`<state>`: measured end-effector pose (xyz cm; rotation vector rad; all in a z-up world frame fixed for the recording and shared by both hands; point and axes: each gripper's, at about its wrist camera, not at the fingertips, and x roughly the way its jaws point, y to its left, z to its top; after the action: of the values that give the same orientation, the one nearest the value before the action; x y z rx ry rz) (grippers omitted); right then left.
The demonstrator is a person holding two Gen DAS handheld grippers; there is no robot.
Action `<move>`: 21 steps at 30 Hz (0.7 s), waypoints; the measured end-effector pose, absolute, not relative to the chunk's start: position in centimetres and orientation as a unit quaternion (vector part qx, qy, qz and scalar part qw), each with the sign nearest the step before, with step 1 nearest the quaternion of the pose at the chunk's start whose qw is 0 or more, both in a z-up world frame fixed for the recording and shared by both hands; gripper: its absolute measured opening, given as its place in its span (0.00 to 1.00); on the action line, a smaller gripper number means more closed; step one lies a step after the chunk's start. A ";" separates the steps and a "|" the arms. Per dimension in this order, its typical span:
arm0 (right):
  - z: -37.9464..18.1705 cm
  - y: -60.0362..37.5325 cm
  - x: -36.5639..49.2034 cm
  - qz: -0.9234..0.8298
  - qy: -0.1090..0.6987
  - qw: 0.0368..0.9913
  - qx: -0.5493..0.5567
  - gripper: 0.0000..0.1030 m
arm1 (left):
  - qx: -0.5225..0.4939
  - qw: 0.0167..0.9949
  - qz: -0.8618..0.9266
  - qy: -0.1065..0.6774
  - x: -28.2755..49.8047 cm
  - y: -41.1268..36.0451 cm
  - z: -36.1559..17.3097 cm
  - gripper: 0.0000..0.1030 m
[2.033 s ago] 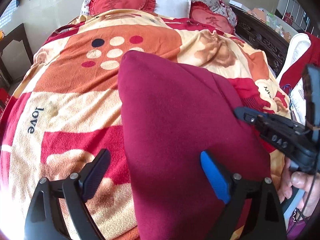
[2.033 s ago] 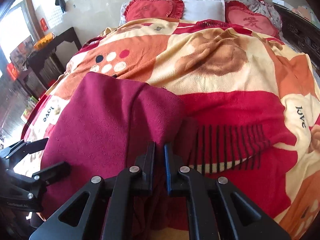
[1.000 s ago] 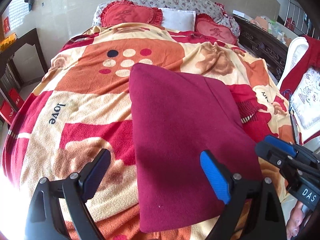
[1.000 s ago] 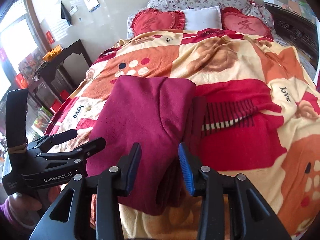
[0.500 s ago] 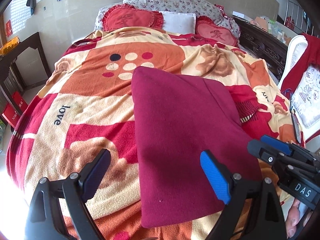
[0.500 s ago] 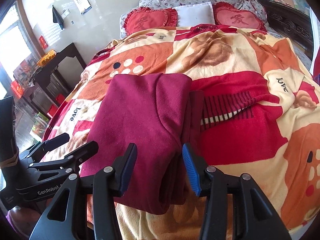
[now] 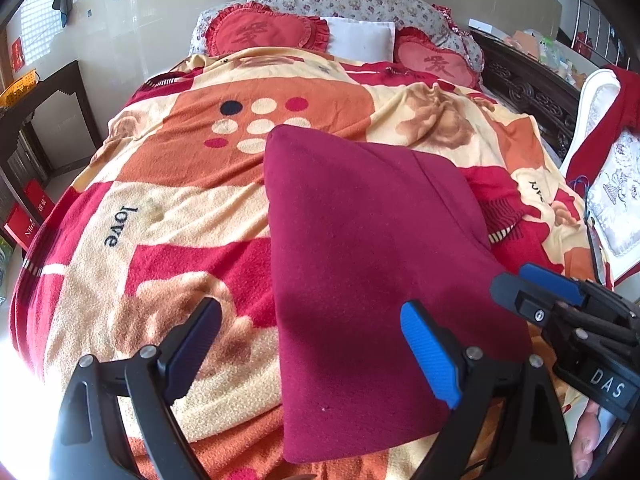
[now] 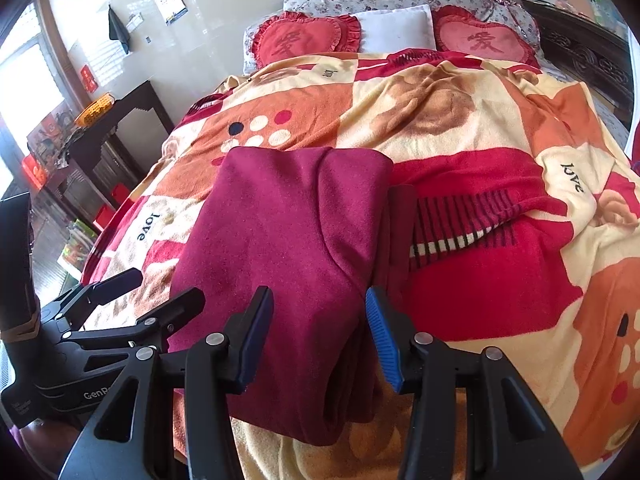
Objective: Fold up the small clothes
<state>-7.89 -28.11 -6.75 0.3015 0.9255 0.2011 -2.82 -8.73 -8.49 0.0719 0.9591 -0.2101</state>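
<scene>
A folded dark red garment lies flat on the patterned bed blanket, near the bed's front edge. It also shows in the right wrist view, with layered folds at its right side. My left gripper is open and empty, held above the garment's near left part. It shows at the left of the right wrist view. My right gripper is open and empty, just above the garment's near right edge. It shows at the right of the left wrist view.
Heart-shaped red cushions and a white pillow sit at the bed's head. A dark side table stands left of the bed. A white chair with red cloth stands at the right.
My right gripper let go of the garment, opened and drew back. Both grippers have pulled away from the bed, so more of the folded garment shows. The garment lies still.
</scene>
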 end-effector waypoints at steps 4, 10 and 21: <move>-6.9 -27.8 -7.9 0.097 0.446 0.878 0.143 0.30 | 0.036 0.881 -0.101 0.460 -2.7 -8.7 -8.6 0.91; -7.1 -27.9 -7.7 0.096 0.449 0.876 0.145 0.31 | 0.035 0.880 -0.101 0.463 -2.6 -8.6 -8.8 0.91; -7.2 -27.9 -7.4 0.095 0.450 0.877 0.143 0.32 | 0.033 0.880 -0.100 0.464 -2.3 -8.4 -9.0 0.91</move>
<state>-7.37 -27.86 -7.23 0.2980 0.9384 0.1976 -2.26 -8.36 -8.97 0.0685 0.9663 -0.2088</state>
